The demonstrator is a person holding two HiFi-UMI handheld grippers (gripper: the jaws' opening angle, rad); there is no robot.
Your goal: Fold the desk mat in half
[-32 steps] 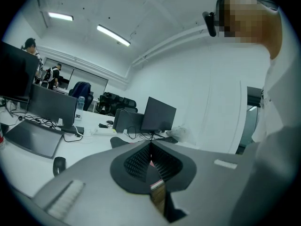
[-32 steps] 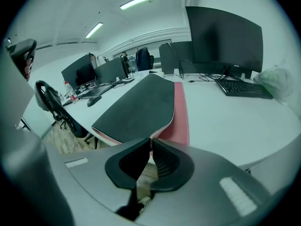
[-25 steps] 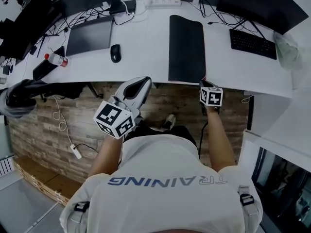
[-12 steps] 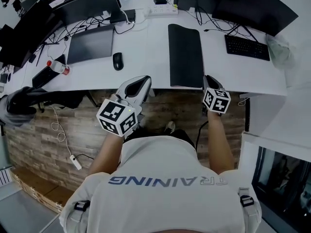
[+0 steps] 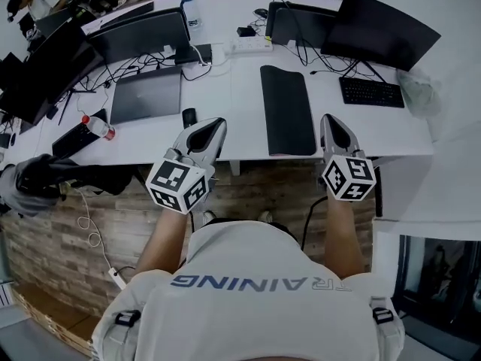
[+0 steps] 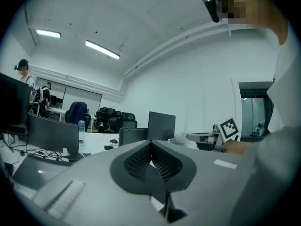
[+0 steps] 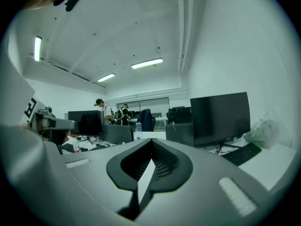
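White bench point(image 5: 240, 104), long and cluttered at the back: laptop point(image 5: 146, 94), mouse point(image 5: 189, 116), power strip point(image 5: 242, 45), keyboard point(image 5: 368, 92), dark monitors point(image 5: 387, 28), a tangle of cables. Wood-plank floor point(image 5: 75, 247) below the front edge.

Desk mat point(image 5: 287, 110): black, lying flat on the bench, running from the front edge back toward the monitors. It sits between my two tools and neither touches it.

Left tool point(image 5: 217, 122): over the front edge near the mouse, well left of the mat. Jaws pressed together, nothing in them.

Right tool point(image 5: 329, 119): over the front edge, just right of the mat's near corner. Jaws have just been closing and now meet, with nothing between them.

Room: open office, white walls and ceiling, strip lights point(image 7: 147, 63), more desks and chairs at the far end, two people standing there point(image 7: 101, 109).
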